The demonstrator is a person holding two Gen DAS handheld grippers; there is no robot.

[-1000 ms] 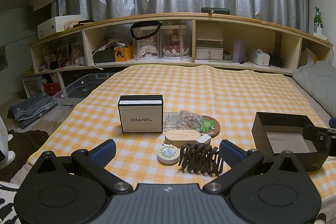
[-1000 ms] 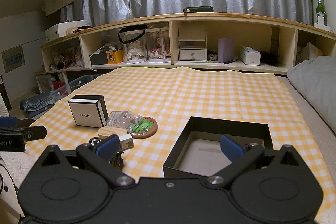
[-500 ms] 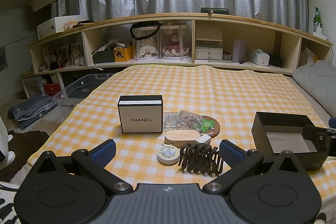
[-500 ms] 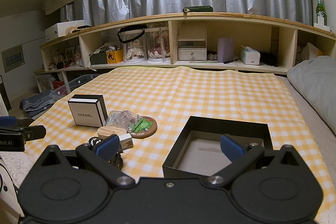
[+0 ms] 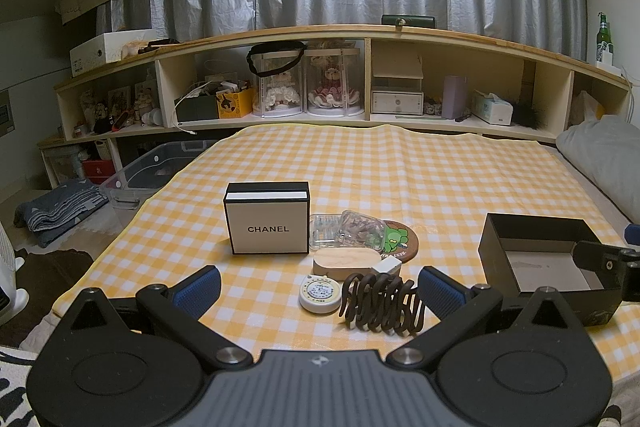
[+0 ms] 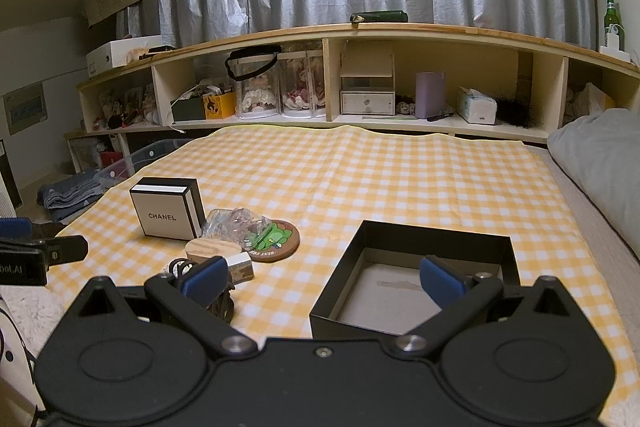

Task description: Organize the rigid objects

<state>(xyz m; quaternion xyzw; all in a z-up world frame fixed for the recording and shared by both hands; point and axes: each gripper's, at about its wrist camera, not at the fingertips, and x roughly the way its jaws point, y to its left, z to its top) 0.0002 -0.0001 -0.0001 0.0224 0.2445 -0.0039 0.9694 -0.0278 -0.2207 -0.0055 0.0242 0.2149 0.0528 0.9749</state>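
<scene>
On the yellow checked cloth lies a cluster: a white boxed carton [image 5: 267,223] [image 6: 166,207], a clear plastic case [image 5: 348,230], a round green coaster [image 5: 398,241] [image 6: 272,239], an oval wooden piece [image 5: 345,262], a round tape measure [image 5: 319,293] and a dark brown hair claw [image 5: 382,303]. An open black box [image 5: 544,259] [image 6: 416,279] stands to the right, with nothing inside. My left gripper [image 5: 318,291] is open, hovering just before the tape measure and claw. My right gripper [image 6: 322,277] is open above the black box's near left corner.
A long wooden shelf [image 5: 360,75] full of doll cases, boxes and tissues runs along the back under grey curtains. A grey pillow [image 6: 600,163] lies at the right. A clear storage bin [image 5: 156,167] and folded cloth sit on the floor at the left.
</scene>
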